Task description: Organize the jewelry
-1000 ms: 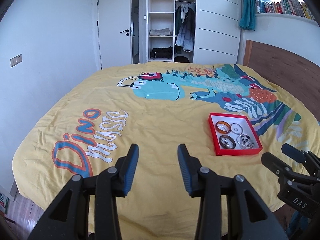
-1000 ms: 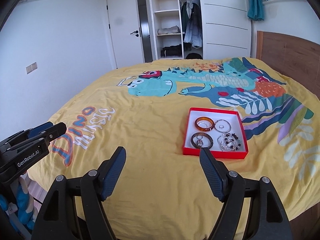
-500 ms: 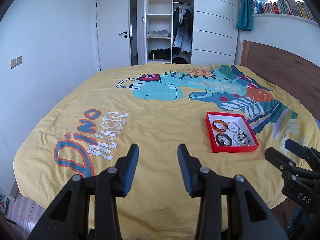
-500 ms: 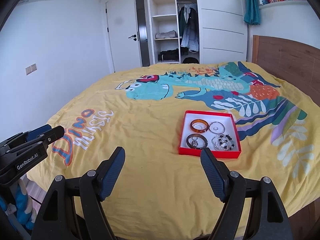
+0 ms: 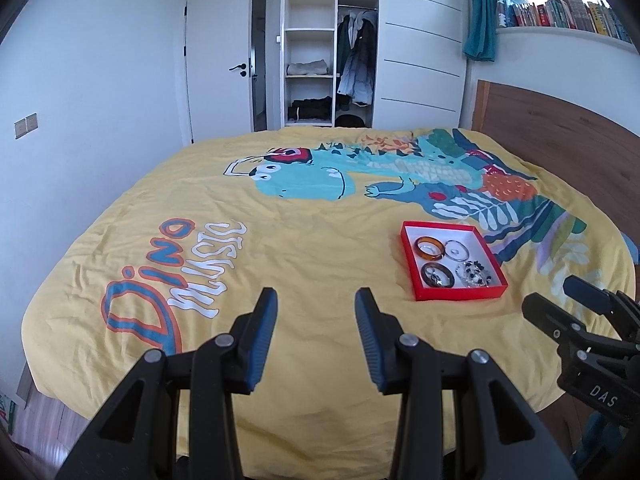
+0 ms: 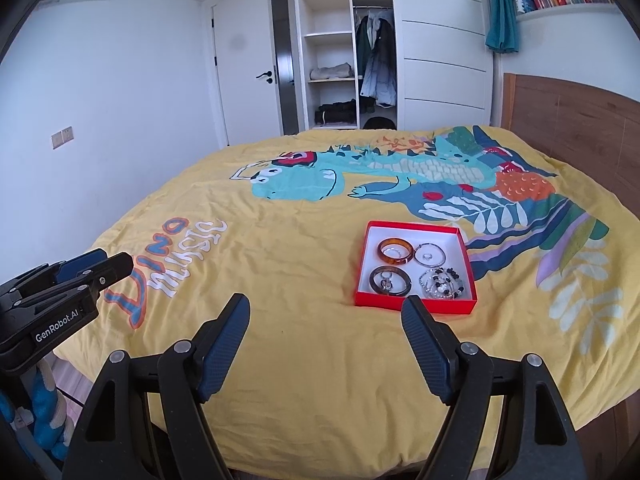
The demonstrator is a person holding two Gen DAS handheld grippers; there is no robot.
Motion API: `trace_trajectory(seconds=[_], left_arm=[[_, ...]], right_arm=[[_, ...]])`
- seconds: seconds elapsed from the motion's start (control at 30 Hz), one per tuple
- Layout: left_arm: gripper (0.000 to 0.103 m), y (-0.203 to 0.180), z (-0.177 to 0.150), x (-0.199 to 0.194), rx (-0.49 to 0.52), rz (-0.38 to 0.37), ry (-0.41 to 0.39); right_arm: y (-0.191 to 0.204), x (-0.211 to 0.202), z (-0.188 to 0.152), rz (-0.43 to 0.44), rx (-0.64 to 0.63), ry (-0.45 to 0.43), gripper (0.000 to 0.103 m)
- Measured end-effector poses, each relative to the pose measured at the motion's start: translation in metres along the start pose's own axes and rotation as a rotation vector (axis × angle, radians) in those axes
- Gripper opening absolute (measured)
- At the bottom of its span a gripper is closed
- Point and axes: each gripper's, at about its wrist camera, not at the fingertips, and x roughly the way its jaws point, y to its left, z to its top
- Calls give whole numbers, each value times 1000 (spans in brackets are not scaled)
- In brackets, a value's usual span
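Observation:
A red tray [image 5: 412,264] [image 6: 362,268] with a white floor lies on the yellow bedspread. In it are an amber bangle [image 5: 429,247] [image 6: 396,252], a thin silver bangle [image 5: 457,249] [image 6: 430,256], a dark bangle [image 5: 438,274] [image 6: 390,280] and a beaded bracelet [image 5: 476,274] [image 6: 442,283]. My left gripper [image 5: 316,308] is open and empty, held above the bed's near edge, left of the tray. My right gripper [image 6: 326,314] is open wide and empty, just short of the tray's near rim.
The bed [image 5: 280,240] has a dinosaur print and a wooden headboard [image 5: 560,140] at right. A white wall, a door [image 5: 218,68] and an open wardrobe [image 5: 332,60] stand beyond it. The floor shows at lower left.
Both grippers have drawn back from the bed and the tray, which now looks smaller and farther away. Both stay open and empty.

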Motion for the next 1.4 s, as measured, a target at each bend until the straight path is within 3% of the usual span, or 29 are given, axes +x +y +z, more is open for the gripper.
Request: trace_trajectory(seconds=[1.4], left_arm=[[38,-2,-9,11,4,-41,3]], right_arm=[[-10,17,-12,27,-5,57,78]])
